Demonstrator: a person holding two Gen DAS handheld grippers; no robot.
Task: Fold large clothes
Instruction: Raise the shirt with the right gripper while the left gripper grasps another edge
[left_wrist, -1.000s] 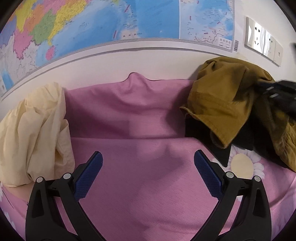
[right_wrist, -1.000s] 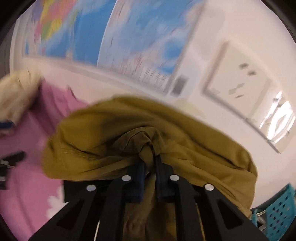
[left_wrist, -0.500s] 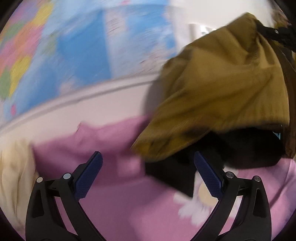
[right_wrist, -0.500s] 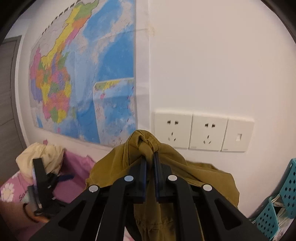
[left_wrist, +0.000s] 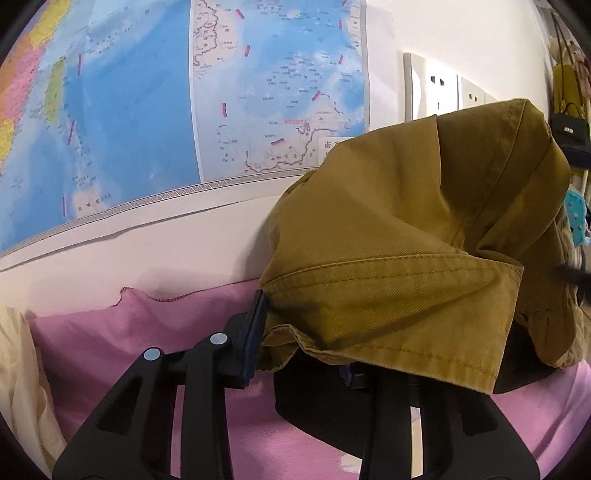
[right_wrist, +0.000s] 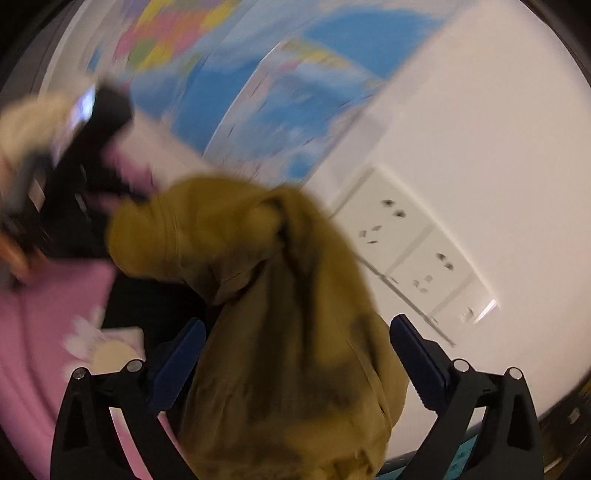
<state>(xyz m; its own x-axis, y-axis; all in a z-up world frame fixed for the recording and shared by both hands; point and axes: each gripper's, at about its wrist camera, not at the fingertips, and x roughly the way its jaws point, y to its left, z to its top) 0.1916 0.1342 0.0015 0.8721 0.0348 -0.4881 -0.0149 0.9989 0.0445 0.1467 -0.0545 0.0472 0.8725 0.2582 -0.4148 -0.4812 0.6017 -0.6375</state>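
Observation:
An olive-brown garment (left_wrist: 406, 240) hangs bunched in front of the wall, above the pink bed sheet (left_wrist: 147, 332). My left gripper (left_wrist: 303, 332) is closing on its stitched hem. The left pad presses the hem's edge and the other finger is hidden under the cloth. In the right wrist view the same garment (right_wrist: 240, 229) droops loose between the wide-apart fingers of my right gripper (right_wrist: 297, 325). Its jaws are opening and neither pad touches the cloth. The left gripper (right_wrist: 85, 184) shows there as a black blur at the upper left.
A black garment (left_wrist: 314, 398) lies under the olive one on the flower-print sheet. A cream garment (left_wrist: 14, 369) is heaped at the left. The wall close behind carries a map (left_wrist: 147, 110) and sockets (left_wrist: 432, 88). A blue basket (left_wrist: 576, 210) stands at the right.
My left gripper swung right from the bare sheet to the olive garment and its jaws narrowed onto the hem. My right gripper, before shut on a bunch of that garment, has opened wide and rolled.

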